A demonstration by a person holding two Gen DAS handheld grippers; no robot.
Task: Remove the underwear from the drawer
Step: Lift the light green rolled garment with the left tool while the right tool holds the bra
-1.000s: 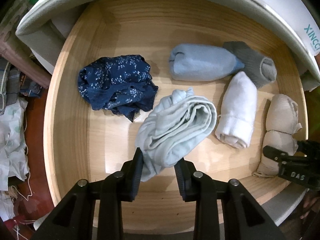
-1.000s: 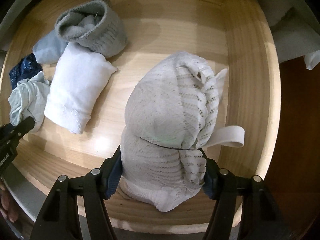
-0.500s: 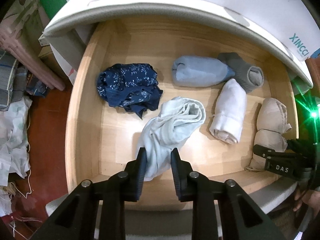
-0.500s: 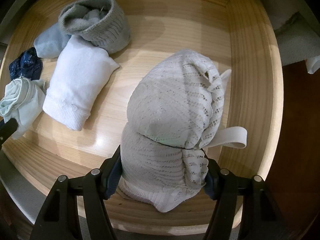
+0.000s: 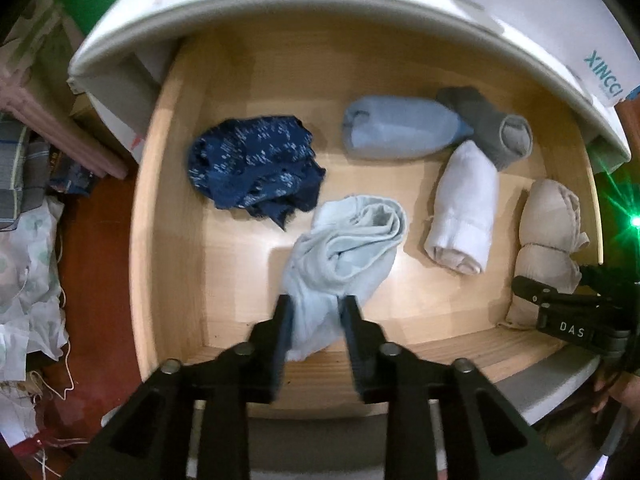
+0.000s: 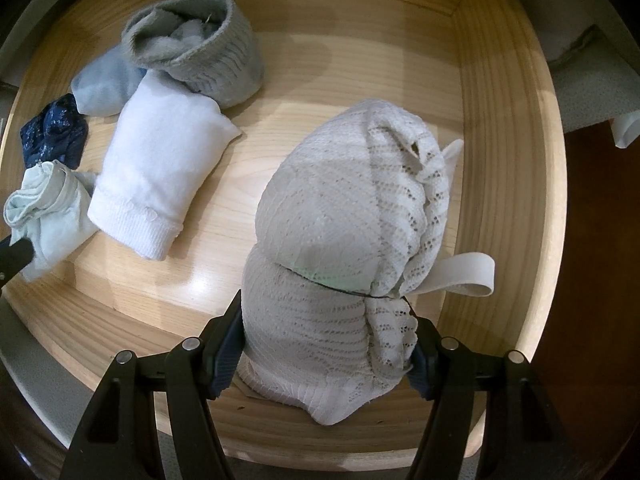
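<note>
Gripping the pale green underwear [image 5: 344, 248] by its near end, the left gripper [image 5: 316, 320] has its jaws pinched nearly closed on the cloth; the long axis runs away from the gripper, tilted right, inside the wooden drawer [image 5: 168, 216]. The right gripper [image 6: 326, 344] sits wide around the lace bundle [image 6: 348, 240], pads touching both sides. Readable text: "DAS" on the right gripper, "XINCC" on the white box [image 5: 600, 80].

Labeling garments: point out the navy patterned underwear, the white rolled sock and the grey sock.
navy patterned underwear [image 5: 256, 164], left wrist view, crumpled middle.
white rolled sock [image 6: 160, 176], right wrist view, mid-body.
grey sock [image 6: 224, 64], right wrist view, ribbed cuff.
</note>
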